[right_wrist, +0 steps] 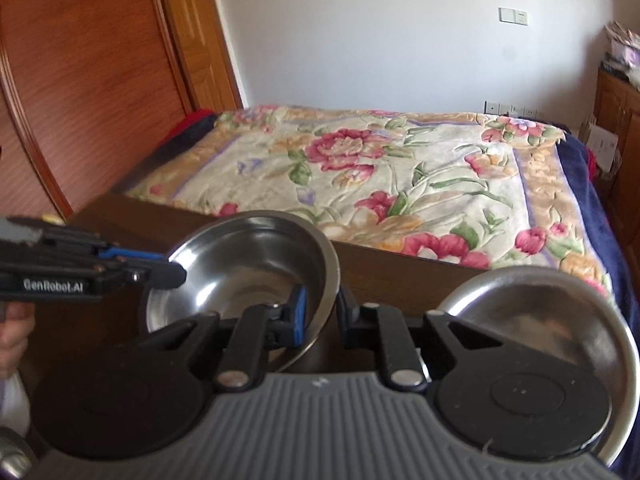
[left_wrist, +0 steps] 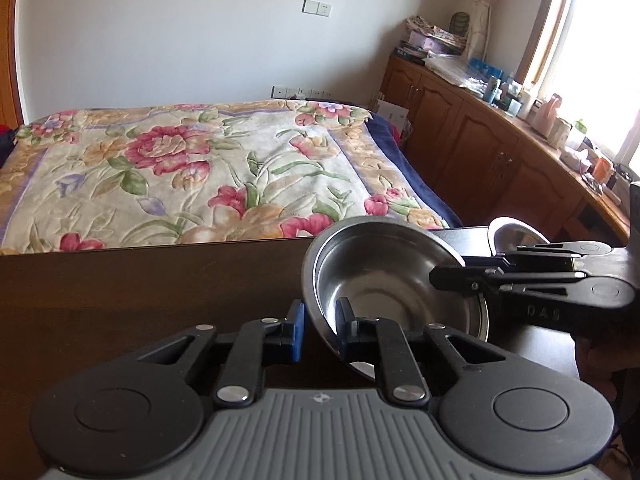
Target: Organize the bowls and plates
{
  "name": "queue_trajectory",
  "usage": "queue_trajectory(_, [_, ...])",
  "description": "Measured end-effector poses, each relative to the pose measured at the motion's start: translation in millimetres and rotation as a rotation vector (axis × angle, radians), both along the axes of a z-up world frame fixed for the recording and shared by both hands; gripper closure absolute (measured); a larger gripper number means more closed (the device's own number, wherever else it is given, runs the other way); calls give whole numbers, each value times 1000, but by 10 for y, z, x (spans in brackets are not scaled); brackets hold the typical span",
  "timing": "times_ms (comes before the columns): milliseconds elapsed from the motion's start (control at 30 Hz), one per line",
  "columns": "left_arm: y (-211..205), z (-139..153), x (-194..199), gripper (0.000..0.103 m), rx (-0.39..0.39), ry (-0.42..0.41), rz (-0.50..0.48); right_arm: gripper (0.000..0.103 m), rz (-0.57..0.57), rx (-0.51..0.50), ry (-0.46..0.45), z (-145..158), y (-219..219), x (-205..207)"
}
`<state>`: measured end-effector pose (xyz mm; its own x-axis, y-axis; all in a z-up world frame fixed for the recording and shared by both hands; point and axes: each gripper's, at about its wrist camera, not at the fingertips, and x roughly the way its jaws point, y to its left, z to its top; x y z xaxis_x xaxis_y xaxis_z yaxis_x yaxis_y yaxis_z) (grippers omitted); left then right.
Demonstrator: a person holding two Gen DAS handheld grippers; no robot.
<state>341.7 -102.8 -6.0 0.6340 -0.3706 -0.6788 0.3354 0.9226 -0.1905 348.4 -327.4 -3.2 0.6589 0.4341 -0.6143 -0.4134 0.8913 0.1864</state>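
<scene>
A steel bowl is held tilted above the dark wooden table, partly over another steel dish beneath it. My left gripper is shut on the bowl's left rim, one finger inside and one outside. In the right wrist view it reaches in from the left. My right gripper is shut on the opposite rim and shows from the side in the left wrist view. A second shallow steel plate lies to the right.
A bed with a floral blanket lies straight beyond the table's far edge. Wooden cabinets with a cluttered top run along the right wall under a window. A wooden door stands at the left. A hand holds the left gripper.
</scene>
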Motion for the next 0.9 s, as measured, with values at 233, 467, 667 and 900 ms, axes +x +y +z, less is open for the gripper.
queue_trajectory(233, [80, 171, -191, 94, -21, -34, -8, 93, -19, 55, -37, 109, -20, -199])
queue_trajectory(467, [84, 400, -421, 94, -29, -100, -14, 93, -31, 72, -91, 297, -51, -364])
queue_trajectory(667, [93, 561, -649, 94, -45, -137, -34, 93, -44, 95, -110, 413, -102, -535])
queue_trajectory(900, [100, 680, -907, 94, -50, -176, -60, 92, -52, 80, -150, 531, -124, -763])
